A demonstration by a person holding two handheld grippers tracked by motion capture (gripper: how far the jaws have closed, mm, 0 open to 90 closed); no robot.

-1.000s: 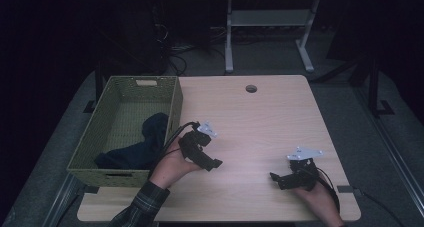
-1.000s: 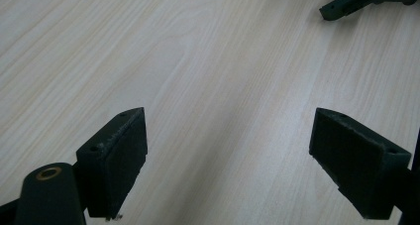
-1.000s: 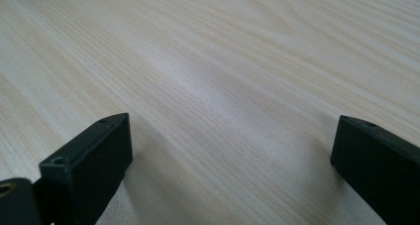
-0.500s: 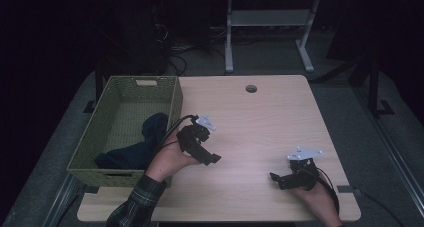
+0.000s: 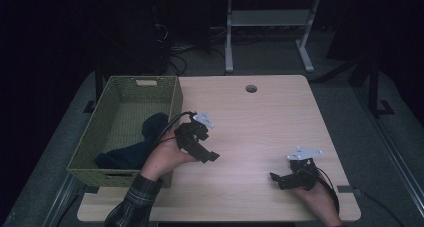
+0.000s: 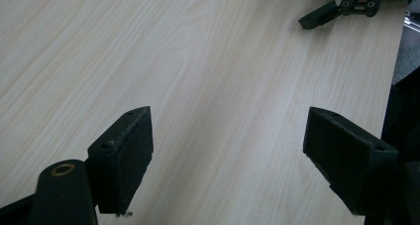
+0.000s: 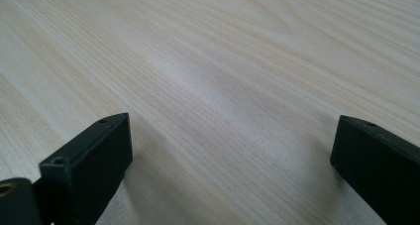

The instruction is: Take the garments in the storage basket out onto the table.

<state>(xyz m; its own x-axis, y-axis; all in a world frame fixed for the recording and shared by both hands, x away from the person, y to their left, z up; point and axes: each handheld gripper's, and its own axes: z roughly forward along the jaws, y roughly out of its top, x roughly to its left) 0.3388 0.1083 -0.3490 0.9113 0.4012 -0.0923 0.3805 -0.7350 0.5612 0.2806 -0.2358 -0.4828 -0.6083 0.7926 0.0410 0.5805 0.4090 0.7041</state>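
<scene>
Dark navy cloth, soft and crumpled (image 5: pixel 135 147), lying in the green woven rectangular basket (image 5: pixel 92 147) at the left edge of the pale wooden table (image 5: pixel 260 122), bunched toward the near right corner with one fold riding up against the right wall. Likely light, limp and shapeless: no stiffness to lever with, apt to drape and trail once lifted, hardly slippery, nothing to break. Best pinched at the raised fold near the basket wall, taking a thick bunch rather than a single layer. Left gripper (image 5: pixel 209 156) just beside the basket over bare wood, jaws apart and just now narrowing slightly, nothing between them. Right gripper (image 5: pixel 276 179) low at the near right of the table, jaws wide apart, empty.
</scene>
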